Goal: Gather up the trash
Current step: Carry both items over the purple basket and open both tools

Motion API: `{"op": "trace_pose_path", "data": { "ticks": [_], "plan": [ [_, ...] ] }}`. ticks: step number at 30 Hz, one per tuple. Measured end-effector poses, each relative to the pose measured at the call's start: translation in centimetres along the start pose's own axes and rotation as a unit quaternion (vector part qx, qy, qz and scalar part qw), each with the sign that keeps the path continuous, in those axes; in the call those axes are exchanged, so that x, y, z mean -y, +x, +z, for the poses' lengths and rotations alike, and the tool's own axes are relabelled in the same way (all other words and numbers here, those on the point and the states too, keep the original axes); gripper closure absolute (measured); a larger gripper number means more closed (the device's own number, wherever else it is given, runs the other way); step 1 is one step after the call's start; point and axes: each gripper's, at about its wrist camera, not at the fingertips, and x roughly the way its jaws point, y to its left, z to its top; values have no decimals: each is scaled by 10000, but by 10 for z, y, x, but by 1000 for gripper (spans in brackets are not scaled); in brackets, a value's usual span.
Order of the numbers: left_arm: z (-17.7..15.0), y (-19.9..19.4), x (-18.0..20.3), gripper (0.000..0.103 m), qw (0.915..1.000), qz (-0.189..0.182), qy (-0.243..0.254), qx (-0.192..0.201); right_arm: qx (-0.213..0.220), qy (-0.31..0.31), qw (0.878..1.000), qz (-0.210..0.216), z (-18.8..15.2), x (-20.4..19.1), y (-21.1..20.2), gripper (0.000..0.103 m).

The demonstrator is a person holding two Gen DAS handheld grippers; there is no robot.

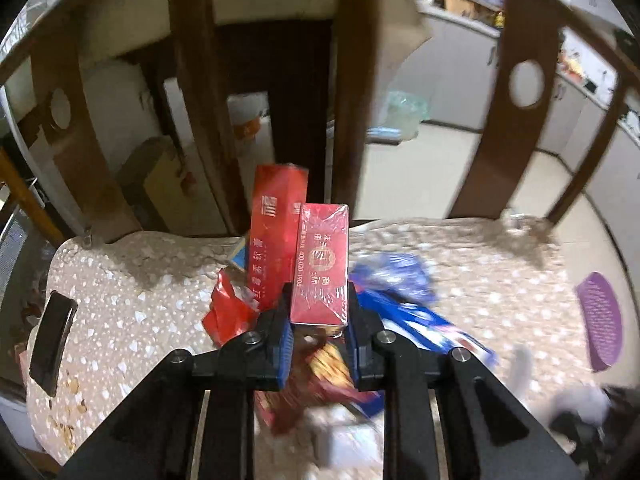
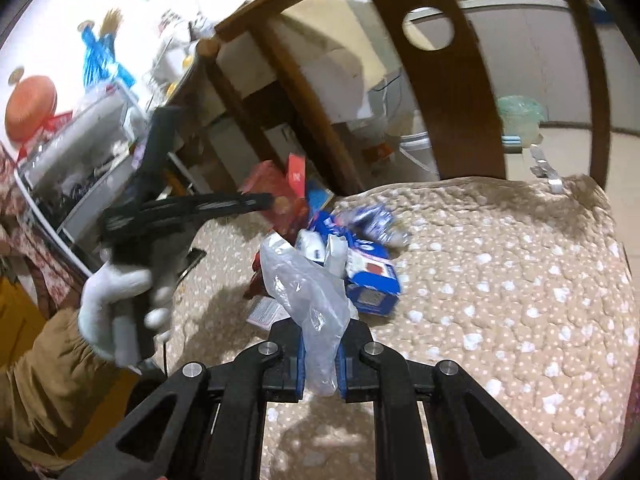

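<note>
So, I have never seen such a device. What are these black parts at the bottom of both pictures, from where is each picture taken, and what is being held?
No robot here: a person holds a hand tool with two jaws in each hand. Each picture comes from a camera on one tool, looking forward along its jaws.

In the left tool's view, the left gripper is shut on a red cigarette box. In the right tool's view, the right gripper is shut on a clear plastic bag; the gloved left hand with its tool also shows there.

On the spotted beige cushion lies a pile of trash, including blue-and-white cartons. A wooden chair back stands behind.
</note>
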Motion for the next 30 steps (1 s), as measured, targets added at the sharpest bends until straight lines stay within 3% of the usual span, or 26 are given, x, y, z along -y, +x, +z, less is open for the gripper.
{"op": "trace_pose_path", "data": {
  "ticks": [9,14,20,24,30],
  "plan": [
    [-9,-40,69,82,9943,-1008,345,-81,477,551,9970,-252,8,41,-54,91],
    [-14,-48,126,82,9876,-1330,824,-121,881,1033,9881,-723,10,83,-98,91],
    [-25,-46,205,82,9734,-1859,1306,-290,1364,1861,9642,-1310,-1,154,-158,91],
    [-32,-39,257,82,9620,-2180,1588,-436,1714,2403,9398,-1723,-16,200,-200,91],
    [-40,-22,332,82,9441,-2620,1903,-615,1914,3067,9112,-1974,-36,249,-232,91]
  ]
}}
